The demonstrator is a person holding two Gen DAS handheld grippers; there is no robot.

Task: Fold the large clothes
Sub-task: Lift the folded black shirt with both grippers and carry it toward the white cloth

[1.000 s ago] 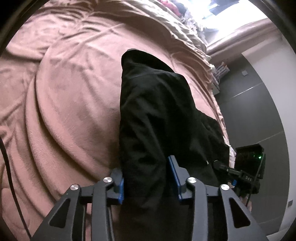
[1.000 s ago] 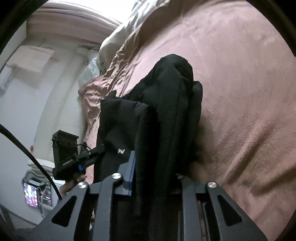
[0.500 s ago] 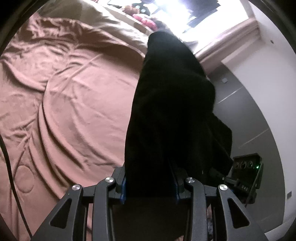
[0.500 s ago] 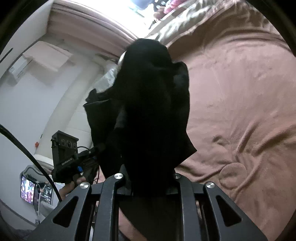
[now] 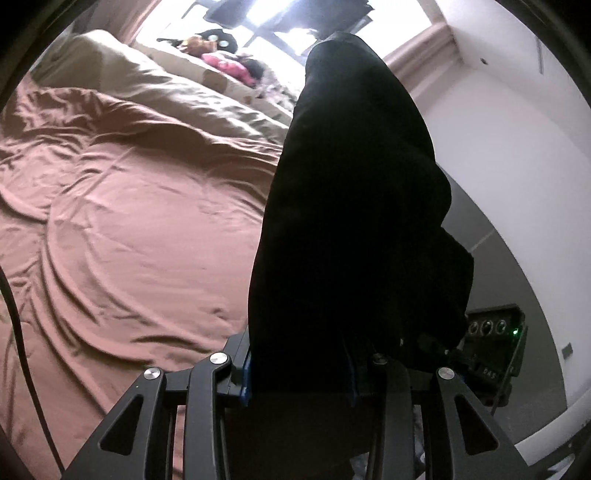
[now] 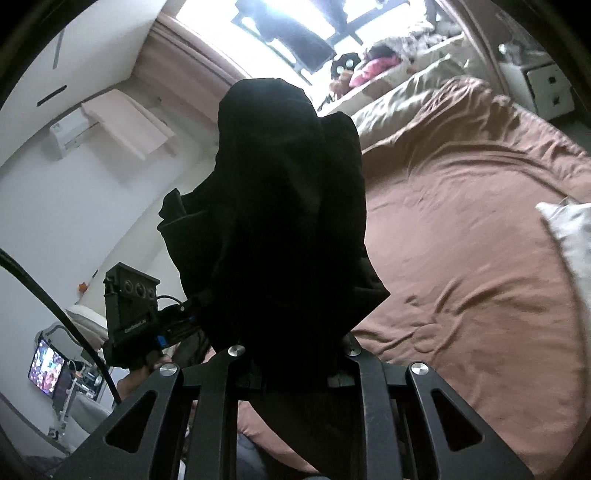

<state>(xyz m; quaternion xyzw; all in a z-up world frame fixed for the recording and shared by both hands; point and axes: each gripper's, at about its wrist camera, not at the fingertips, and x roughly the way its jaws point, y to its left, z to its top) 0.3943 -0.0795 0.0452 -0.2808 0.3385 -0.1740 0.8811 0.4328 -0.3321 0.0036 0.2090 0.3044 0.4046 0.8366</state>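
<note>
Black garment [image 5: 347, 206] is held up in the air above the bed, bunched and draped forward over both grippers. Left gripper [image 5: 299, 373] is clamped on a thick fold of it; right gripper [image 6: 291, 365] is pinched nearly shut on another fold. Pink-brown bedspread [image 5: 129, 229] lies wrinkled below. Beige pillows [image 5: 122, 74] are seen by the window [image 6: 229, 22].

Setting: bedroom in a home. Evidence recorded: a large bed [image 5: 140, 229] spread with a rumpled pink-brown cover; beige pillows [image 5: 122, 77] laid at its head; soft toys [image 6: 373, 66] lined along a bright window [image 6: 229, 22]; a wall air conditioner [image 6: 70, 129]; a lit screen [image 6: 46, 365] seen in a corner.
</note>
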